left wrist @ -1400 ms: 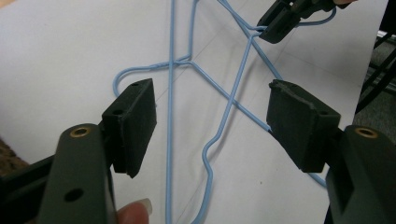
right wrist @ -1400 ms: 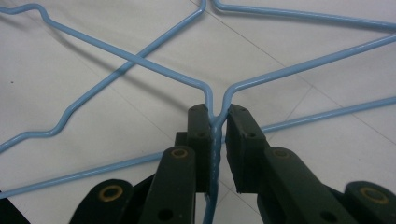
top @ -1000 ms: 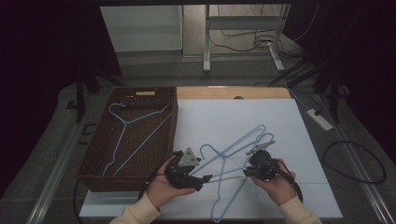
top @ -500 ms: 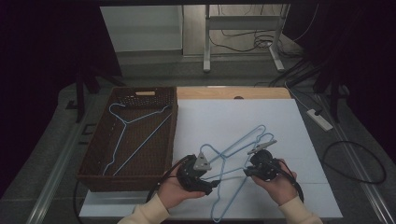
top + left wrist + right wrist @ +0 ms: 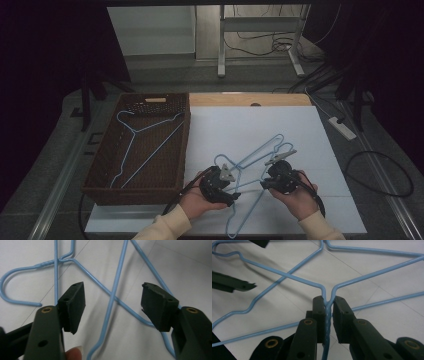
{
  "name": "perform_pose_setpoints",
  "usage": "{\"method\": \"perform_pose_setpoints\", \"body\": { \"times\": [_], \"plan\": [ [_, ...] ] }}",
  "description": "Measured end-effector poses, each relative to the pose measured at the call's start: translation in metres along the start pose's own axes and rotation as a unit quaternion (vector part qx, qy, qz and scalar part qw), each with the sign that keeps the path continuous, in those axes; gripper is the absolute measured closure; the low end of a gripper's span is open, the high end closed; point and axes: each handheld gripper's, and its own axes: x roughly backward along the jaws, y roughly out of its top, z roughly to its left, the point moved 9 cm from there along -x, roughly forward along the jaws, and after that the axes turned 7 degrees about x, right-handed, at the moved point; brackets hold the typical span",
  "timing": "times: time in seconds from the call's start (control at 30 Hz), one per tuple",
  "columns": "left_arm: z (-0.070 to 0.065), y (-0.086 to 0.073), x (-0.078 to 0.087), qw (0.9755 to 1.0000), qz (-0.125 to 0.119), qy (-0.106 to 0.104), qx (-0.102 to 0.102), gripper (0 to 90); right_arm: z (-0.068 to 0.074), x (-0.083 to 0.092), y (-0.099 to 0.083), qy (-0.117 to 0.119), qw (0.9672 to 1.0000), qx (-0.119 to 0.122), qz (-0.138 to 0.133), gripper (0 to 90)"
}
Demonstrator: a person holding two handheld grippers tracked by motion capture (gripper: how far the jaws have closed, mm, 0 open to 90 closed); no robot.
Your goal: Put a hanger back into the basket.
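While the right claw clamps the twisted neck of one blue hanger, the left claw stands open, jaws just closing, over crossed hanger wires untouched. Both hangers lie near-centre on the white bench; basket left.

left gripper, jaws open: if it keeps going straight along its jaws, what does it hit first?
Most likely the crossing blue hanger wires between the open pads of the left gripper, then the white table surface beneath. Depth is unclear; nothing else seems to lie in that line.
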Motion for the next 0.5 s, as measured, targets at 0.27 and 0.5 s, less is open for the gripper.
{"method": "perform_pose_setpoints", "body": {
  "times": [0.27, 0.5],
  "plan": [
    [0.002, 0.0, -0.01, 0.9999, 0.013, -0.005, -0.002, 54.4, 0.002, 0.001, 0.001, 0.002, 1.0, 0.0, -0.002, 80.6],
    [0.001, -0.002, -0.015, 0.9995, 0.026, -0.017, -0.006, 74.9, 0.003, 0.004, 0.002, 0.009, 0.9999, -0.005, -0.009, 80.6]
  ]
}}
